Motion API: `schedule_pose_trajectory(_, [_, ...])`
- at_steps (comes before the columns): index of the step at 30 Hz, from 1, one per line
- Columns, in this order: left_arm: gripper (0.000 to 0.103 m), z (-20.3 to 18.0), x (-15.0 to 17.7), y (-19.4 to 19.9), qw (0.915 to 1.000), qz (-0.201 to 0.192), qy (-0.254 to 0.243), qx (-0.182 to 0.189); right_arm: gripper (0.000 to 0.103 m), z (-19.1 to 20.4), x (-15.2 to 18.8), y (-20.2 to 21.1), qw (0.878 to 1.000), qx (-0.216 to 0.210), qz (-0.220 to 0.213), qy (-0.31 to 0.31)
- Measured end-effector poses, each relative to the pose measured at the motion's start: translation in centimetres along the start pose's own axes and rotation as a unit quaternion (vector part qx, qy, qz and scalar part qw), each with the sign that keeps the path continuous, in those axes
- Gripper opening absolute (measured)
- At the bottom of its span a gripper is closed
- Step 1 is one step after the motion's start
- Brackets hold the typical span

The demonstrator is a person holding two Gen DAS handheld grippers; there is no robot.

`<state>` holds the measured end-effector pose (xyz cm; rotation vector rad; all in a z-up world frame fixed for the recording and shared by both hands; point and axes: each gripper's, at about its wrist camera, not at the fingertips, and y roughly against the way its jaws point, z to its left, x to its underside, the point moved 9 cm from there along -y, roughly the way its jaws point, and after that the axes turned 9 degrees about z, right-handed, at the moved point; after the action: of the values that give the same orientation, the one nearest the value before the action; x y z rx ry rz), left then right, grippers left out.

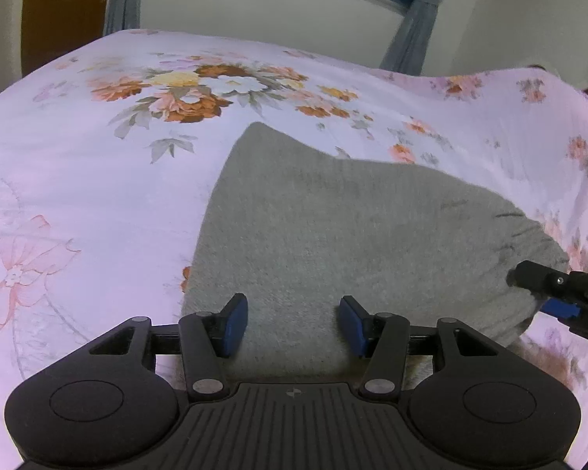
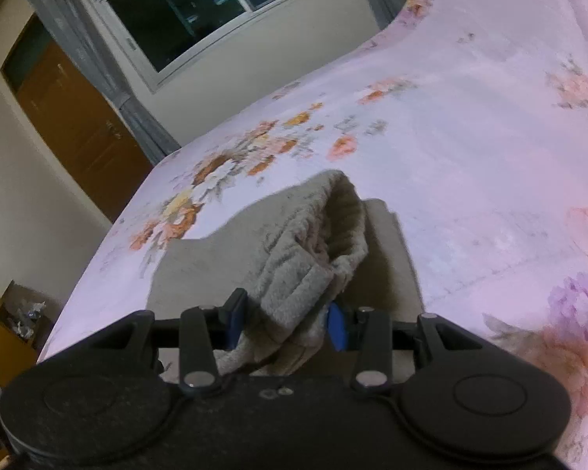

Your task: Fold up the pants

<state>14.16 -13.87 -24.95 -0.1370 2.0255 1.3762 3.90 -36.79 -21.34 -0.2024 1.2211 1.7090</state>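
- Gripper on the right [image 2: 286, 323] pinches a bunched edge of the pants [image 2: 294, 274].
- Bed [image 1: 78, 164] carries the grey pants, lying flat mid-sheet.
- Left gripper [image 1: 294, 323] hovers spread above the near edge, gripping nothing.
- My advice: clamp the left edge too, lift both level, and carry the fold over squarely so edges meet.

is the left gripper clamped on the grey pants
No, the left gripper hovers with its blue pads apart above the flat grey pants, nothing pinched between them.
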Motion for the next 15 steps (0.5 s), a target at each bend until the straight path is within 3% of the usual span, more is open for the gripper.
schedule_pose_trajectory(4, [0.059,-0.7,0.1,-0.3,1.0000,0.003,-0.006,0.002,0.042,-1.6,1.0,-1.2,1.000,0.026,0.008,-0.010])
schedule_pose_trajectory(7, [0.059,-1.5,0.1,0.2,0.9999,0.003,-0.013,0.004,0.042,-2.1,1.2,-0.2,0.999,0.011,-0.007,-0.052])
schedule_pose_trajectory(10, [0.059,-2.4,-0.1,0.1,0.9997,0.004,-0.023,0.004,0.042,-0.7,0.2,1.2,0.999,0.032,-0.035,-0.001])
schedule_pose_trajectory(14, [0.060,-2.7,0.3,-1.3,0.9989,0.020,-0.036,-0.021,0.045,-3.6,1.7,-2.1,0.997,0.063,0.037,-0.032])
schedule_pose_trajectory(15, [0.060,-2.8,0.4,-1.4,0.9987,0.020,-0.041,-0.024,0.047,-3.9,2.1,-2.1,0.997,0.059,0.037,-0.035])
